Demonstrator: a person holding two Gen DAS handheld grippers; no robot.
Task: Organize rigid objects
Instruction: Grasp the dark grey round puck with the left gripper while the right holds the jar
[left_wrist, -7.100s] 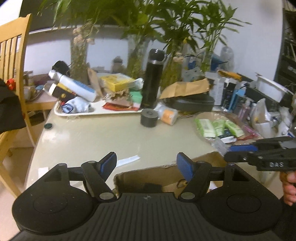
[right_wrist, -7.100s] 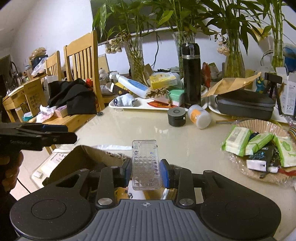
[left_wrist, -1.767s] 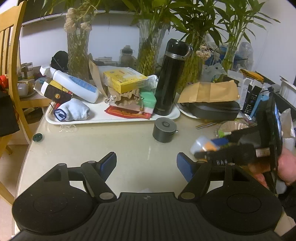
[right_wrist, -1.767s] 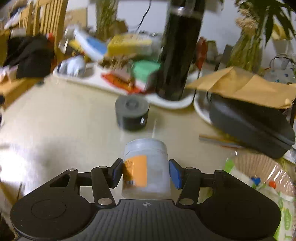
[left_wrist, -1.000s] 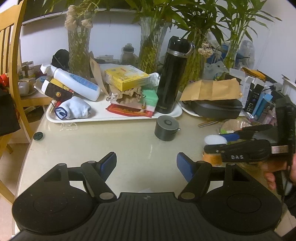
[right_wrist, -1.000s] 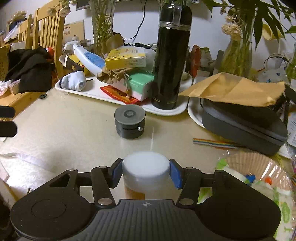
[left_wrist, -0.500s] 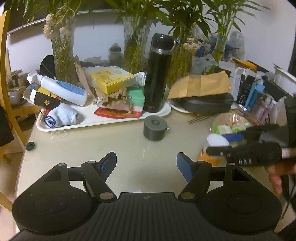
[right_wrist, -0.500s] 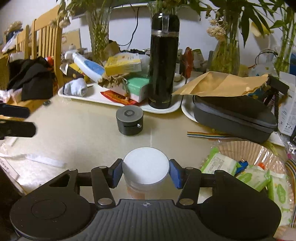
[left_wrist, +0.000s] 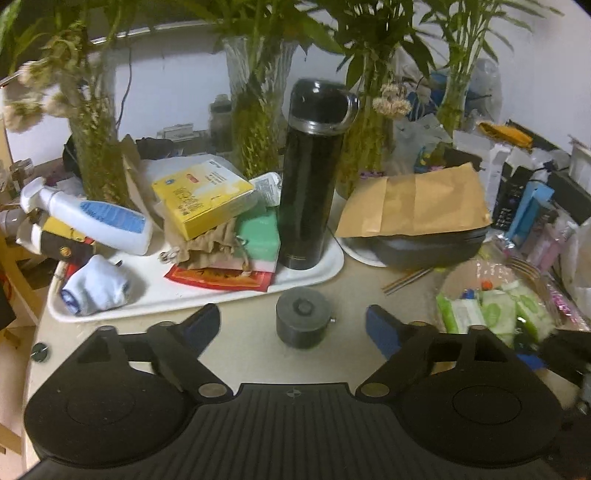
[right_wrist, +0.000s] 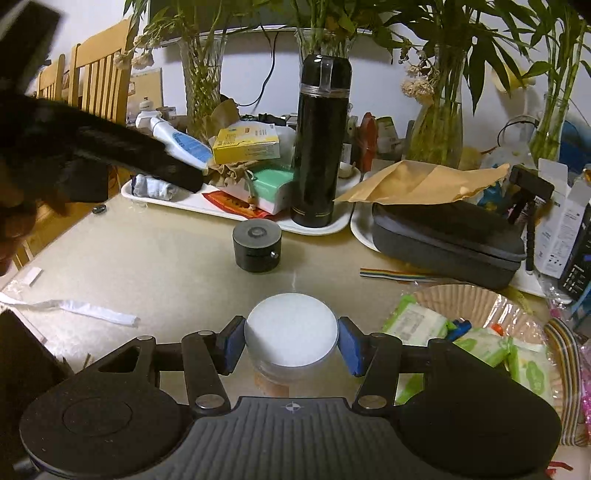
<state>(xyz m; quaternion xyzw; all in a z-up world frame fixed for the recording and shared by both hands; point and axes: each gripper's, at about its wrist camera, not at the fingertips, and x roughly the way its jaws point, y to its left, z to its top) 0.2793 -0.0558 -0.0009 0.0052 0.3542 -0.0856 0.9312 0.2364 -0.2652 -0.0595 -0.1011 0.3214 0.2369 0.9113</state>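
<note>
- The right claw (right_wrist: 291, 345) grips a small round jar (right_wrist: 291, 341) by its sides, one blue pad on each flank, so the jar hangs upright with its flat white lid facing up. The jar sits low over the tabletop (right_wrist: 155, 266); whether its base touches cannot be told.
- The jar looks like smooth hard plastic, with a hint of orange label below the lid.
- The left claw (left_wrist: 291, 328) is spread wide and holds nothing. It points toward a short dark grey cylinder (left_wrist: 303, 323) standing on the tabletop between its two pads, likely the next thing to pick up.
- The cylinder is matte, squat and flat-topped, with a small knob on one side, so it should take a firm side grip.
- Behind it, a tall glossy black flask (left_wrist: 314, 173) stands on a white tray (left_wrist: 184, 299), crowded by a yellow box (left_wrist: 201, 197) and a white bottle (left_wrist: 88, 218).
</note>
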